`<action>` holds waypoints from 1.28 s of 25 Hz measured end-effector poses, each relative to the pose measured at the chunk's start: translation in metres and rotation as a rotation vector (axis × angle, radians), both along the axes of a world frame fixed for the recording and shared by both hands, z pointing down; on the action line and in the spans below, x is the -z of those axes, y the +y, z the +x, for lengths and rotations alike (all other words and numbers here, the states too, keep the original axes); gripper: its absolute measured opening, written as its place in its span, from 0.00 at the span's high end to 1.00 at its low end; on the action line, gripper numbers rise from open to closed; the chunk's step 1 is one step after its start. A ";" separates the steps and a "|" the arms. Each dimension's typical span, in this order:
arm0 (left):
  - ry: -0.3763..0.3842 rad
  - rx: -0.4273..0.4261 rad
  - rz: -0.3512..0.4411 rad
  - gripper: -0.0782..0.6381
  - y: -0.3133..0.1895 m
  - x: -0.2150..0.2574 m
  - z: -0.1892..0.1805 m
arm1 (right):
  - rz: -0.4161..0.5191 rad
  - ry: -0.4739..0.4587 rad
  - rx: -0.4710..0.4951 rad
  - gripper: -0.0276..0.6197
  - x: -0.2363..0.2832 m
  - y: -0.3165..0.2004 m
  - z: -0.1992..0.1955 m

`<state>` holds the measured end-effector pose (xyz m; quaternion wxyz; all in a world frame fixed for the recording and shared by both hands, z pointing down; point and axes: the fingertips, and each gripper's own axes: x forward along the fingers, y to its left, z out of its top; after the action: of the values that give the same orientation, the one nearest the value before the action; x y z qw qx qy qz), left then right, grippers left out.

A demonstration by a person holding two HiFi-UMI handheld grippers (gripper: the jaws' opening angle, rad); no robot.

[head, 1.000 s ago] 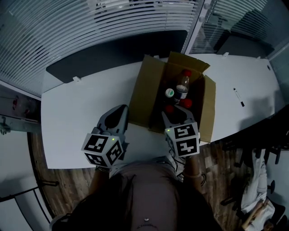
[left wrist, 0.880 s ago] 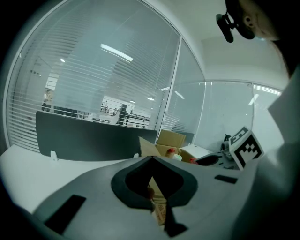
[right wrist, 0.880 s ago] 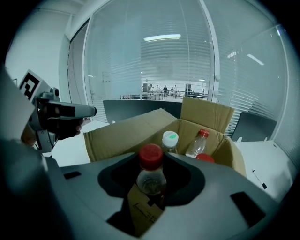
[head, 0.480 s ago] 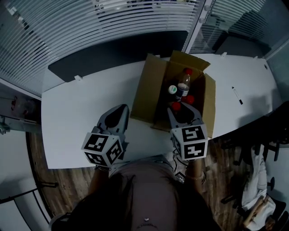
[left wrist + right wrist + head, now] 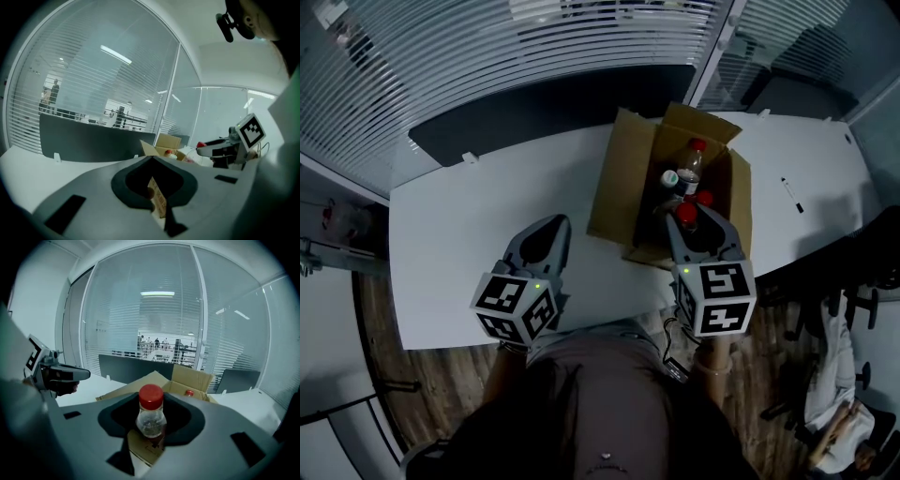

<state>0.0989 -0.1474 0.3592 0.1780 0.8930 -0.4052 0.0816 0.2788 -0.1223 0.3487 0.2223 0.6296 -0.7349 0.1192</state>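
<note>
- Plainly, the right claw (image 5: 694, 228) pinches a small clear bottle (image 5: 151, 414) with a red cap, at centre right of the head view, over the near end of the cardboard box (image 5: 619, 183).
- It looks light and stiff, probably smooth plastic. The round body could twist or slip, so a hold at the shoulder, just under the cap, seems soundest.
- The left claw (image 5: 546, 236), lower left of centre, is pressed together and empty above the white bench (image 5: 478, 234).
- Inside the box stand a tall red-capped bottle (image 5: 692, 161) and a white-capped bottle (image 5: 671, 178). A loose red cap (image 5: 705, 198) shows close beside the held bottle, and upright flaps crowd them.
- A pen (image 5: 790, 195) lies at far right, well apart.
</note>
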 end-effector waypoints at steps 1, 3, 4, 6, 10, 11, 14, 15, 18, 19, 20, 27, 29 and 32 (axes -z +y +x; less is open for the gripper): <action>0.002 0.000 0.001 0.88 0.002 0.000 -0.004 | 0.010 0.004 -0.005 0.69 0.005 0.002 -0.002; 0.005 -0.005 0.005 0.88 0.004 0.002 -0.010 | 0.035 0.012 -0.015 0.69 0.016 0.005 -0.005; 0.007 -0.007 0.007 0.88 0.006 0.003 -0.013 | 0.046 0.015 -0.021 0.69 0.021 0.007 -0.006; 0.020 -0.010 0.011 0.88 0.007 0.005 -0.019 | 0.062 0.022 -0.031 0.69 0.031 0.010 -0.011; 0.042 -0.019 0.019 0.88 0.010 0.008 -0.032 | 0.089 0.030 -0.044 0.69 0.047 0.016 -0.023; 0.045 -0.021 0.020 0.88 0.012 0.009 -0.036 | 0.102 0.034 -0.048 0.69 0.052 0.018 -0.026; 0.054 -0.021 0.022 0.88 0.015 0.010 -0.048 | 0.150 0.052 -0.056 0.69 0.069 0.021 -0.034; 0.054 -0.021 0.023 0.88 0.015 0.011 -0.052 | 0.161 0.057 -0.057 0.69 0.074 0.023 -0.038; 0.061 -0.022 0.024 0.88 0.017 0.011 -0.065 | 0.190 0.075 -0.065 0.69 0.086 0.027 -0.049; 0.059 -0.025 0.026 0.88 0.018 0.011 -0.069 | 0.198 0.081 -0.070 0.69 0.090 0.029 -0.053; 0.059 -0.028 0.028 0.88 0.019 0.011 -0.073 | 0.207 0.088 -0.073 0.69 0.093 0.030 -0.057; 0.071 -0.030 0.040 0.88 0.024 0.015 -0.104 | 0.263 0.108 -0.067 0.69 0.115 0.039 -0.091; 0.076 -0.029 0.043 0.88 0.027 0.017 -0.113 | 0.278 0.103 -0.058 0.69 0.122 0.041 -0.102; 0.081 -0.024 0.044 0.88 0.032 0.017 -0.125 | 0.295 0.100 -0.039 0.69 0.129 0.045 -0.119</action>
<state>-0.0262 -0.1158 0.3424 0.1734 0.9042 -0.3884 0.0385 0.1594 -0.0769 0.2198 0.1614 0.6746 -0.7201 -0.0175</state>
